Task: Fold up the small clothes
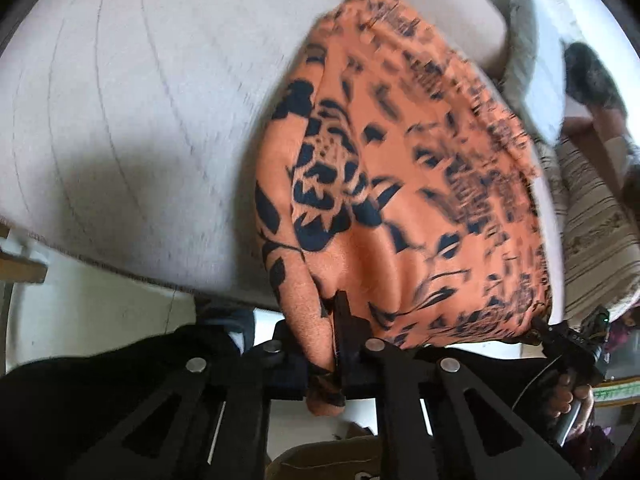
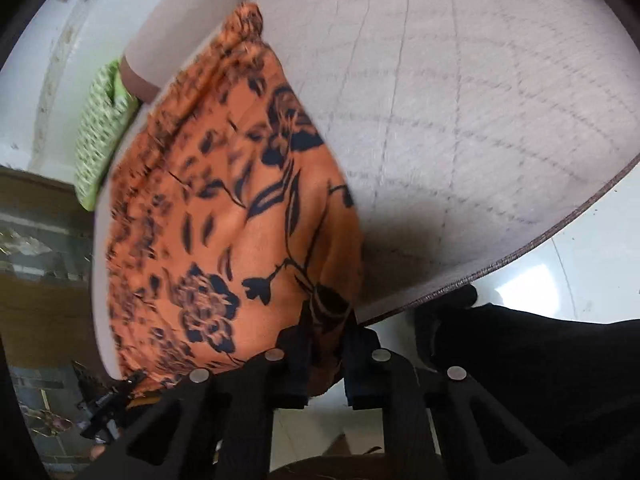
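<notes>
An orange garment with a dark blue flower print lies spread on a pale grey quilted mat, its near hem lifted off the surface. My left gripper is shut on the near left corner of that hem; cloth bunches between its black fingers. In the right wrist view the same orange garment stretches away over the grey mat, and my right gripper is shut on its near right corner. The right gripper also shows at the far edge of the hem in the left wrist view, with a hand on it.
The mat's bound edge ends over a glossy white floor. A striped beige cloth and a fuzzy grey item lie beyond the garment. A green patterned cloth lies at the mat's far left. Dark clothing fills the near foreground.
</notes>
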### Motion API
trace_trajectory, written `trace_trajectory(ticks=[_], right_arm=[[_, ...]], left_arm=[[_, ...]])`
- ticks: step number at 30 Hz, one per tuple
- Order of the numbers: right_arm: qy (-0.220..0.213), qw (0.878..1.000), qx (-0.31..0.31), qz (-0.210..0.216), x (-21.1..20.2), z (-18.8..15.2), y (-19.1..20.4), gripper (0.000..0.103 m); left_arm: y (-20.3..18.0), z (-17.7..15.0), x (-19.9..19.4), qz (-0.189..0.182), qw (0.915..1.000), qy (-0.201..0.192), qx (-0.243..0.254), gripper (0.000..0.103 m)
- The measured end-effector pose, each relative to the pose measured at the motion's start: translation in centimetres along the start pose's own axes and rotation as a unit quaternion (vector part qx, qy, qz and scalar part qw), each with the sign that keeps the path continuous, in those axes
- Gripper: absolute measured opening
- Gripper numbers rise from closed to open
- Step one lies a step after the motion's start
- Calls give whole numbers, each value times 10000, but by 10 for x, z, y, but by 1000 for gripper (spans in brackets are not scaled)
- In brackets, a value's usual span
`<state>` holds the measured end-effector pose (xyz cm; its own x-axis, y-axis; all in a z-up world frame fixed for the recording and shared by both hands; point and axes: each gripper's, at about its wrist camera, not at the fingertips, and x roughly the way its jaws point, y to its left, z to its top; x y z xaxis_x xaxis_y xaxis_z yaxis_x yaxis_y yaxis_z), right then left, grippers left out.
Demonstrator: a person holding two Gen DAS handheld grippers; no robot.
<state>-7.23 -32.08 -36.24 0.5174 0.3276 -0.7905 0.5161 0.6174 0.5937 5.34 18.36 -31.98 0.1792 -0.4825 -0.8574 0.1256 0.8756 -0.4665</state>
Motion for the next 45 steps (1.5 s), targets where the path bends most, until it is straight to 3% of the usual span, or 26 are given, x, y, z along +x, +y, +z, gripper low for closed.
trace_trajectory(ticks=[3,7,15,17,20,27,31,36,42,45], right_arm=[[-161,9992,-51,362,-21,4,5,11],[-320,9925,-29,1179,-50,12,15,10],[-763,9645,-30,2529,-93,24,45,10],[-813,9590,-42,2717,-98,31,52,10],[-854,9597,-134,2675,-98,38,56,10],[-555,9592,183,2766,-74,52,53,10],[-694,9486,280,3074,-70,98,69,10],[-1151,9393,496,3194,-56,172,90,10],[-1499,9315,1190,3092,12,281,92,10],[-1285,9225,1909,3099,63,323,77,15]], left_arm=[[-7,12,-18,-238,9995,-221,57,8],[-14,31,-37,-576,9969,-510,174,8],[-32,55,-76,-841,9922,-850,355,8],[-35,63,-77,-877,9914,-896,369,8],[-41,71,-75,-933,9906,-936,344,8],[-44,98,-67,-1213,9898,-706,225,8],[-53,143,-74,-1283,9875,-875,253,8],[-63,226,-63,-1192,9866,-1110,114,8],[-57,335,8,-861,9890,-1151,-346,8],[-46,368,52,-553,9919,-913,-684,13]])
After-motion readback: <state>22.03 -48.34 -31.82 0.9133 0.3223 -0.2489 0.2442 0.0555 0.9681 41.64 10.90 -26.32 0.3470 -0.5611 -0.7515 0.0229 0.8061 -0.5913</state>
